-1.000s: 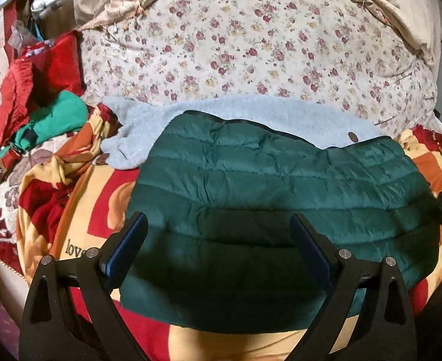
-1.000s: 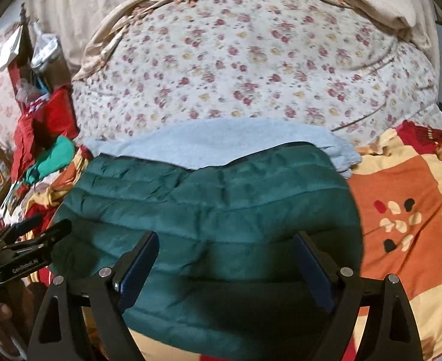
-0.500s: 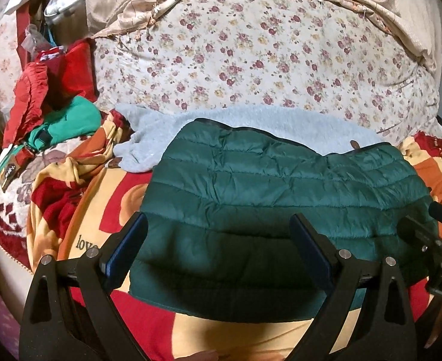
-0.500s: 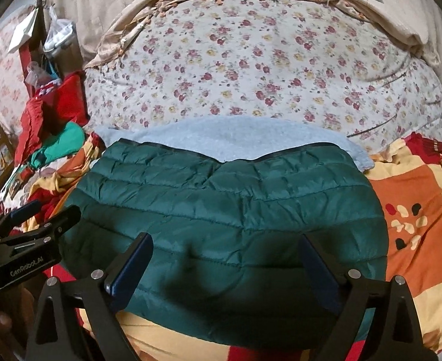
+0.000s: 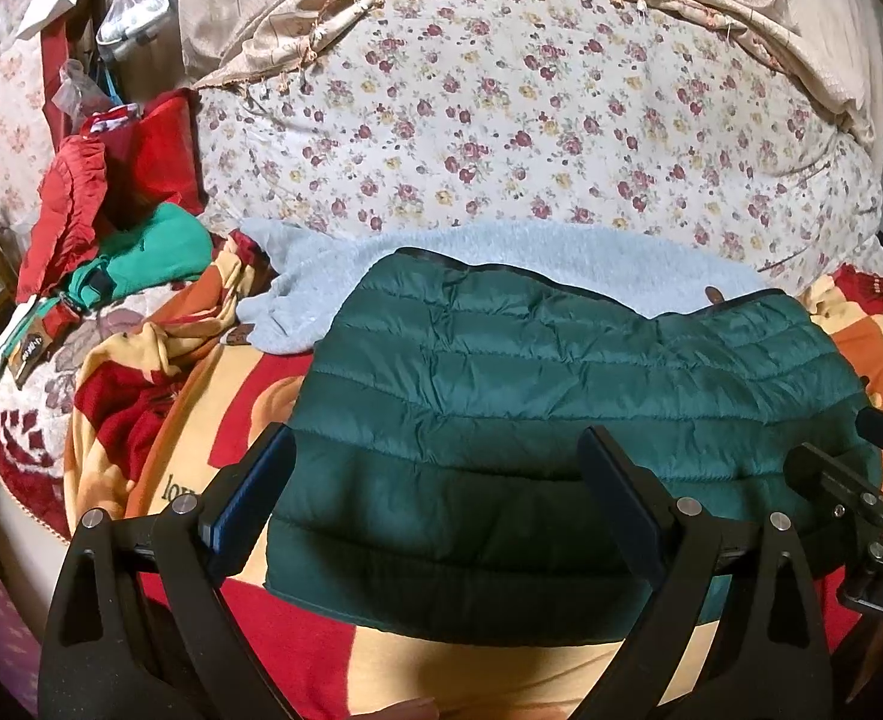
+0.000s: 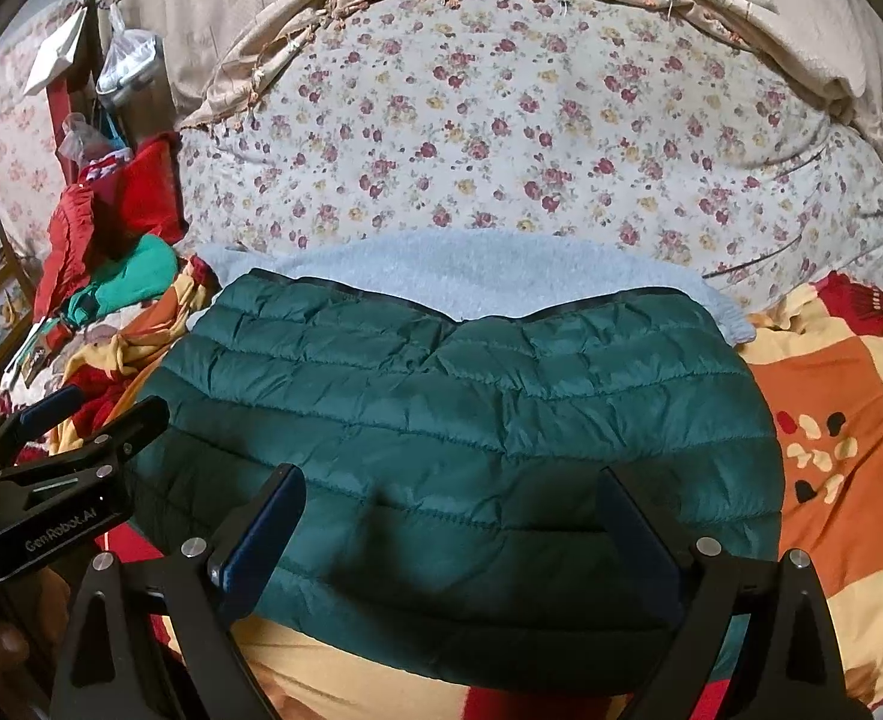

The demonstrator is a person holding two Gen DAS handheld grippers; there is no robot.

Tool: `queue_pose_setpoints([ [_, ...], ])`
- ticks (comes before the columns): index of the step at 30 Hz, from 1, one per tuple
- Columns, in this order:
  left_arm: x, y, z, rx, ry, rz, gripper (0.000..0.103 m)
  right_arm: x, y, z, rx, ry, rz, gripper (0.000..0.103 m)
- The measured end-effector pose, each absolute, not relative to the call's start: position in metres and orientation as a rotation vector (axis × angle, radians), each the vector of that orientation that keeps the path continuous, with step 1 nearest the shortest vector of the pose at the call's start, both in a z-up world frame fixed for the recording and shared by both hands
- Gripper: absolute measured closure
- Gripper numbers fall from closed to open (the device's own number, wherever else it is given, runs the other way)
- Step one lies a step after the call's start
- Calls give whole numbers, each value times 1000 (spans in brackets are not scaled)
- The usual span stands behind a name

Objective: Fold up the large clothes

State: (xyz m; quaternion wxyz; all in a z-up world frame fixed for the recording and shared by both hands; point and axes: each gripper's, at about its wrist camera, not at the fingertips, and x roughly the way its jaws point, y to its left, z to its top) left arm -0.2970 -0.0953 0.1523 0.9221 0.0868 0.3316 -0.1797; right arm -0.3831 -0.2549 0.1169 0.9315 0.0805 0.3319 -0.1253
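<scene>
A dark green quilted puffer jacket (image 5: 561,396) lies folded flat on the bed, partly over a light blue fleece garment (image 5: 501,258). It shows in the right wrist view too (image 6: 459,420), with the fleece (image 6: 459,276) behind it. My left gripper (image 5: 435,492) is open and empty, held above the jacket's near left part. My right gripper (image 6: 450,534) is open and empty above the jacket's near edge. The left gripper's body shows at the left of the right wrist view (image 6: 51,480).
An orange, yellow and red patterned blanket (image 6: 831,420) covers the bed. A floral quilt (image 5: 531,120) is piled behind. Red and teal clothes (image 5: 123,228) are heaped at the far left. A plastic bag (image 5: 135,6) hangs at the top left.
Both grippers have drawn back and up from the jacket, so more of the bed shows. The jacket lies still and both jaws stay open.
</scene>
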Motion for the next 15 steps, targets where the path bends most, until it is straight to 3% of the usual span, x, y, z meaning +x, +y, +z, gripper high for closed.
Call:
queue_pose_setpoints([
  [15,-297,-94,152,177,681,-370,8,-382,-250,116,162,682,-256,7],
])
